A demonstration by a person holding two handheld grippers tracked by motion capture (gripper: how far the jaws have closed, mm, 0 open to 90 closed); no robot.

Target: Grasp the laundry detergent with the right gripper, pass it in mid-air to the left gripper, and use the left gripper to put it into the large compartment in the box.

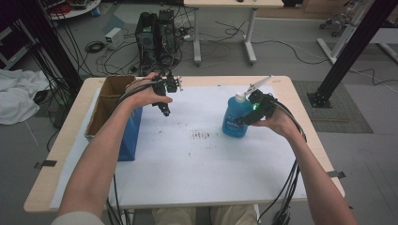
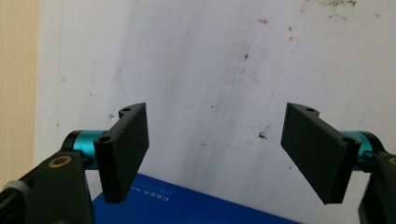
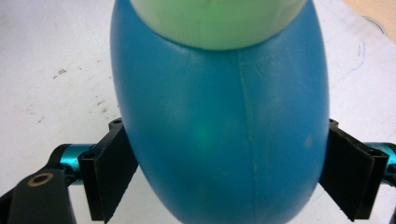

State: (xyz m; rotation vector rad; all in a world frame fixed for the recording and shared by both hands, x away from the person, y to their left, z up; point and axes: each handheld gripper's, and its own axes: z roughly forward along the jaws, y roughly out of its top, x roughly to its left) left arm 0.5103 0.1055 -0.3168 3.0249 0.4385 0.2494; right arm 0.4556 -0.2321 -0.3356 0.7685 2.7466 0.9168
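Note:
A blue plastic bottle [image 1: 236, 119] with a white cap stands on the white sheet at the right of the table. My right gripper [image 1: 248, 111] has its jaws against both sides of the bottle's upper body. In the right gripper view the blue bottle [image 3: 219, 130] sits between the two black jaws of the right gripper [image 3: 224, 186] and touches each. My left gripper [image 1: 164, 108] points down over the sheet at the back left, beside the box. In the left gripper view the left gripper [image 2: 215, 154] is open, with only bare sheet between its jaws.
An open cardboard box [image 1: 109, 96] with a blue side stands at the table's left edge; that blue side [image 2: 187, 205] lies just below my left jaws. A white sheet [image 1: 187, 164] with dark smudges covers the wooden table [image 1: 305, 122]. Cables trail from both grippers.

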